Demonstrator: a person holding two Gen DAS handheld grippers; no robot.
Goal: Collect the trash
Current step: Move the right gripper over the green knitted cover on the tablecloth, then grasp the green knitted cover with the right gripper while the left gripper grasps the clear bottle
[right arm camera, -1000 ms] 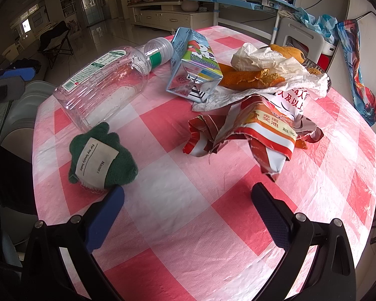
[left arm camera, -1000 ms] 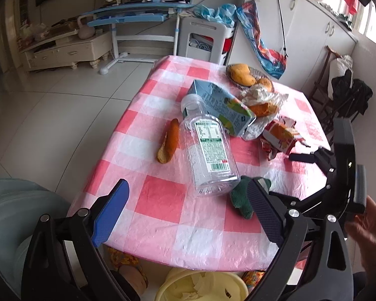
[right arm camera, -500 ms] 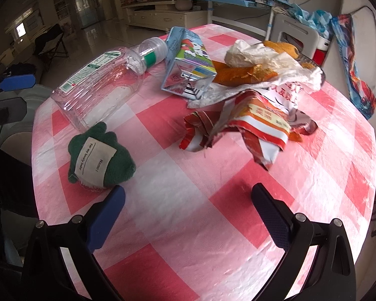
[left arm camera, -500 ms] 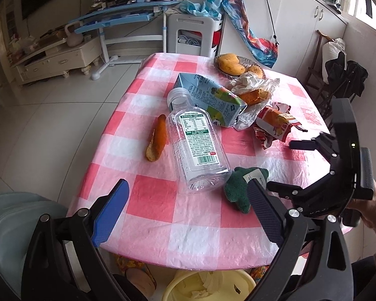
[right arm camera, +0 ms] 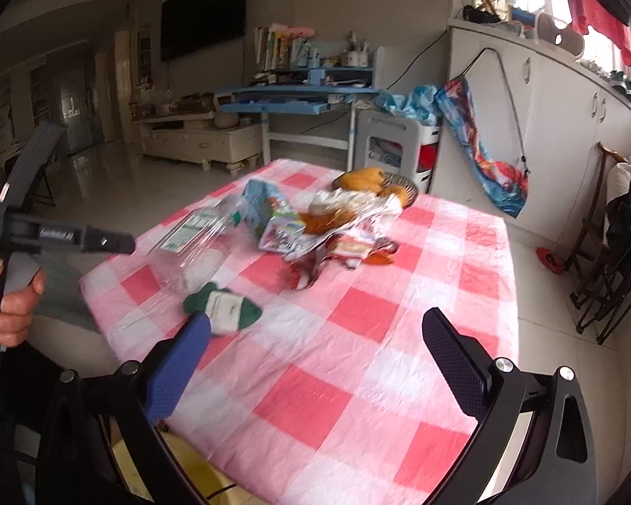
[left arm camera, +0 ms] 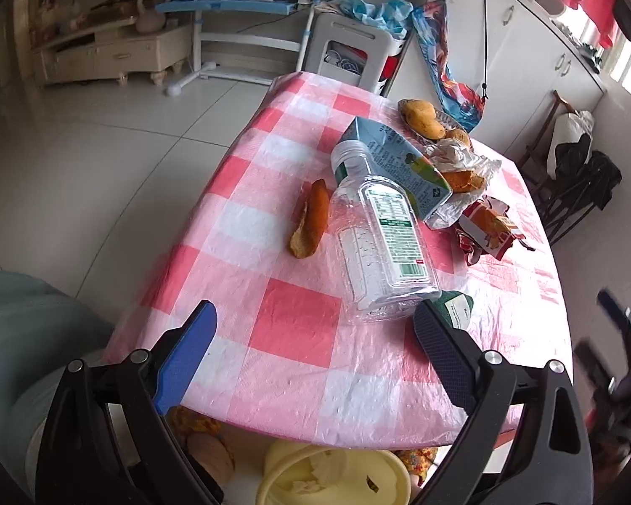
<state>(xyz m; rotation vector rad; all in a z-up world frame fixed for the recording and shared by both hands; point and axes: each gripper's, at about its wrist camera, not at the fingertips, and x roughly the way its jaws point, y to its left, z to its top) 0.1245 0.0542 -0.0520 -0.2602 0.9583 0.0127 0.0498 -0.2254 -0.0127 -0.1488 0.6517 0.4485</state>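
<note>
Just beyond the wide-spread left hand-held gripper (left arm camera: 311, 338) lies the plastic bottle (left arm camera: 376, 240).

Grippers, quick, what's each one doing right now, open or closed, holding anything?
Left gripper: open, holding nothing, aimed at the plastic bottle.
Right gripper: open, holding nothing, above the checked tablecloth.

Both grippers are showing the same build: the left gripper (left arm camera: 311, 338) is wearing textured blue pads on black triangular arms studded with silver screws, and the right gripper (right arm camera: 315, 347) is matching it (white lettering, unreadable, is running along the black handle above the hand (right arm camera: 10, 294)).
</note>
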